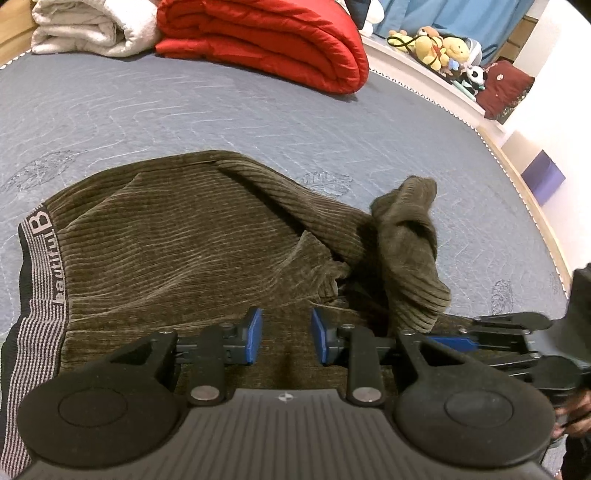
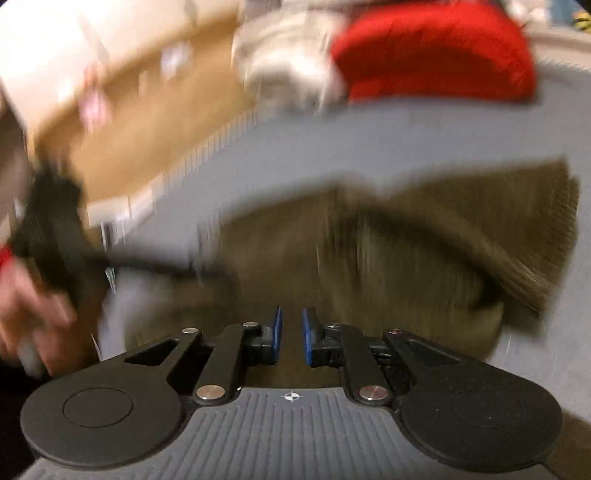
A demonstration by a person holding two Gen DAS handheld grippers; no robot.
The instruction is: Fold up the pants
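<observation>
Brown corduroy pants (image 1: 177, 251): spread across the lower centre of the left wrist view on a grey-blue quilted bed (image 1: 184, 110), with the striped black waistband (image 1: 35, 280) at the left edge of the frame and one leg end (image 1: 410, 254) bunched and lifted at centre right. In the right wrist view the same pants (image 2: 388, 258) fill the centre and right, heavily blurred. Left hand-held gripper (image 1: 286, 336): bottom centre of its frame, blue pads set moderately apart with brown fabric visible through the gap, nothing clamped between them. Right hand-held gripper (image 2: 291, 336): bottom centre of its own frame, pads a narrow gap apart over the fabric; the blur leaves it uncertain whether cloth sits between them. It appears also at the lower right of the left wrist view (image 1: 517, 343), low beside the raised leg end. Red quilted blanket (image 1: 266, 40): folded, top centre, on the bed. Pale towel (image 1: 92, 26): folded, upper left, touching the red blanket. Stuffed toys (image 1: 439, 48): on a white ledge, upper right. Purple box (image 1: 543, 181): right edge, beyond the bed.
</observation>
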